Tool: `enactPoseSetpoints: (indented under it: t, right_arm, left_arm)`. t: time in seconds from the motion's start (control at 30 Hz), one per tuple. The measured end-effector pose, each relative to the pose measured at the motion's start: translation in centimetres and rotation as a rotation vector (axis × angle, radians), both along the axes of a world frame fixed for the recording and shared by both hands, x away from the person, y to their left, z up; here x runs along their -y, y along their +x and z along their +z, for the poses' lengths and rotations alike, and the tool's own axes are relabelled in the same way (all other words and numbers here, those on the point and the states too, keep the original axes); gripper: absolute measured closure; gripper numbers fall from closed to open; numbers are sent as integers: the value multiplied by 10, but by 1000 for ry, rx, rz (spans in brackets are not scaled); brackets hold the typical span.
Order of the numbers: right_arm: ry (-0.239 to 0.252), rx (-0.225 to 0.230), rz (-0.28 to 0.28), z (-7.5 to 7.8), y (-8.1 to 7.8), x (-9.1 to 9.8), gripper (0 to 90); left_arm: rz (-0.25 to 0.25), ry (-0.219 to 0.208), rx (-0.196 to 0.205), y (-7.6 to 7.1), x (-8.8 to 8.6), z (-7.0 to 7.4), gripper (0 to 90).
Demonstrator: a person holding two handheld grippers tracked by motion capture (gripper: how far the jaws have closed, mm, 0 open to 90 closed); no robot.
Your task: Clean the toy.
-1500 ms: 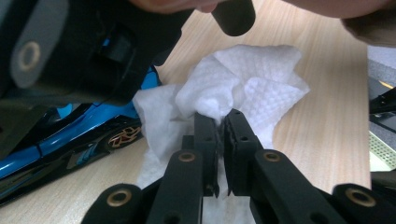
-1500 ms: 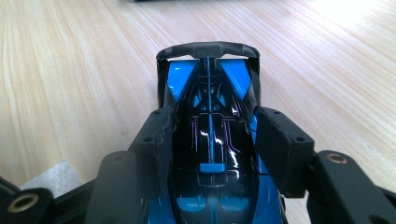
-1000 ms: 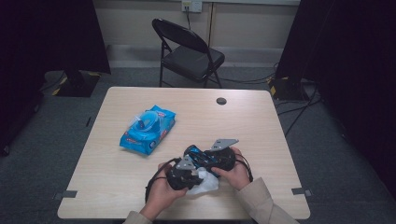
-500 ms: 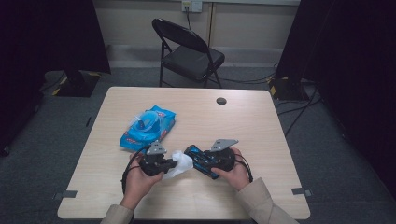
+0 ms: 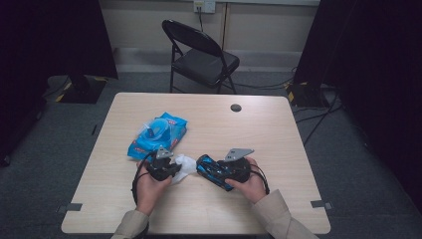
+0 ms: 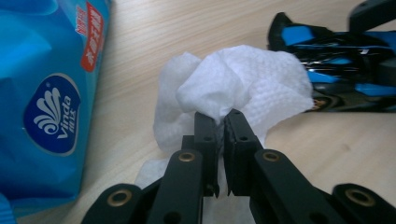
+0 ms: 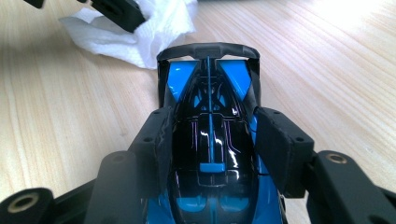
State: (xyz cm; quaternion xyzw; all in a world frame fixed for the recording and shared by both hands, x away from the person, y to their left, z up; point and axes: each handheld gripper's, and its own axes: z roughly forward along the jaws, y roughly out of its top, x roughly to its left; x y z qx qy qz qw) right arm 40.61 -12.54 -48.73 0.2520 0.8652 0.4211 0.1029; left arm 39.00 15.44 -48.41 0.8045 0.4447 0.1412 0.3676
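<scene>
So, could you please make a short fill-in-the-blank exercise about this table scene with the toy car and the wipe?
1. The left gripper is shut on a crumpled white ____.
2. The right gripper holds a toy car that is black and ____.
3. The wipes pack lies on the wooden ____.
4. Behind the table stands a black folding ____.

Missing words: wipe; blue; table; chair

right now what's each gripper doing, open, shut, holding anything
Left gripper: shut on the white wipe.
Right gripper: shut on the blue and black toy car, jaws on its two sides.
</scene>
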Motion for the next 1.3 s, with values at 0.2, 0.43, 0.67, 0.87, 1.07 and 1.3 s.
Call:
enactPoseSetpoints:
  t: [0.2, 0.43, 0.67, 0.87, 1.07, 1.3]
  right_arm:
    - [1, 1, -1, 0, 0, 0, 474]
    - [1, 5, -1, 0, 0, -1, 474]
    - [-1, 4, -1, 0, -1, -1, 473]
    - [0, 3, -1, 0, 0, -1, 473]
    - [0, 3, -1, 0, 0, -1, 474]
    - [0, 3, -2, 0, 0, -1, 474]
  left_arm:
    - [-34, 29, -12, 2, 21, -7, 850]
    - [-97, 28, -28, -3, 36, -8, 851]
    - [-111, 15, -28, -6, 41, -9, 853]
    - [-120, -1, -37, -9, 41, -10, 854]
    - [-135, -17, -50, -13, 42, -10, 855]
    - [-156, -26, -58, -17, 47, -10, 856]
